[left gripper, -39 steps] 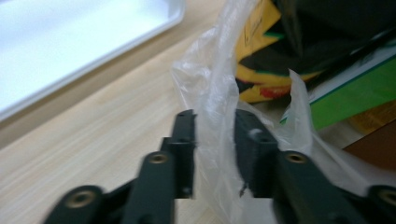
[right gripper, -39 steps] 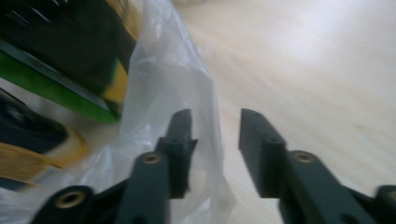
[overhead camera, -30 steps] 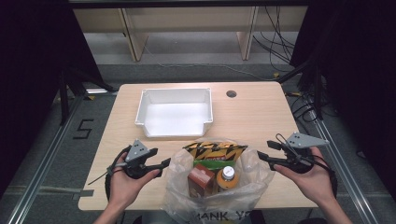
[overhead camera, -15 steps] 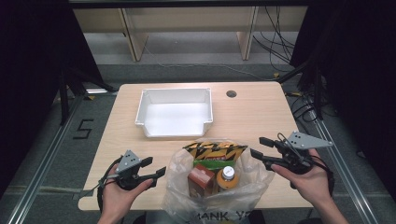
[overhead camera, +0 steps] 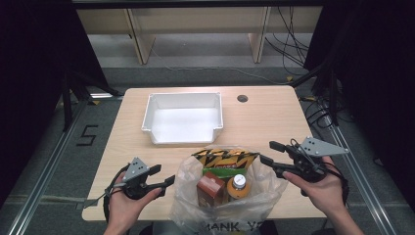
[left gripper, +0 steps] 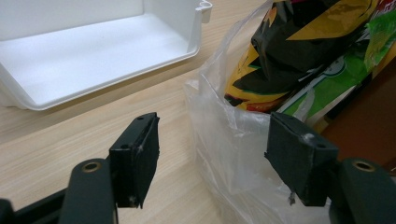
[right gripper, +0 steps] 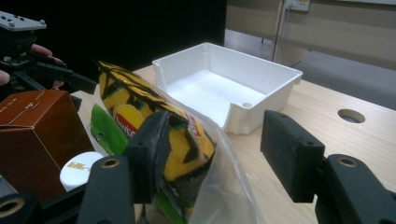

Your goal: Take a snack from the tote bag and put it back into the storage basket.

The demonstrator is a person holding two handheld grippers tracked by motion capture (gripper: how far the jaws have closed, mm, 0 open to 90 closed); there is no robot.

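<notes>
— Plastic bag (overhead camera: 222, 205) sits at the near edge of the surface (overhead camera: 274, 122), snacks inside. Both jaw pairs gape, holding nothing; the right pair has just widened.
— Then bite each side of the bag's rim with the left hand-held gripper (overhead camera: 164, 175) and right hand-held gripper (overhead camera: 268, 152), and spread gently.
— Room?
— White bin (overhead camera: 182, 118) lies just behind; bare wood either side.

High view looks down and forward over the table (overhead camera: 274, 117). Each gripper view sits low, close behind its own jaws, aimed inward at the plastic bag (left gripper: 229, 154). All three share the white bin (right gripper: 233, 84).
</notes>
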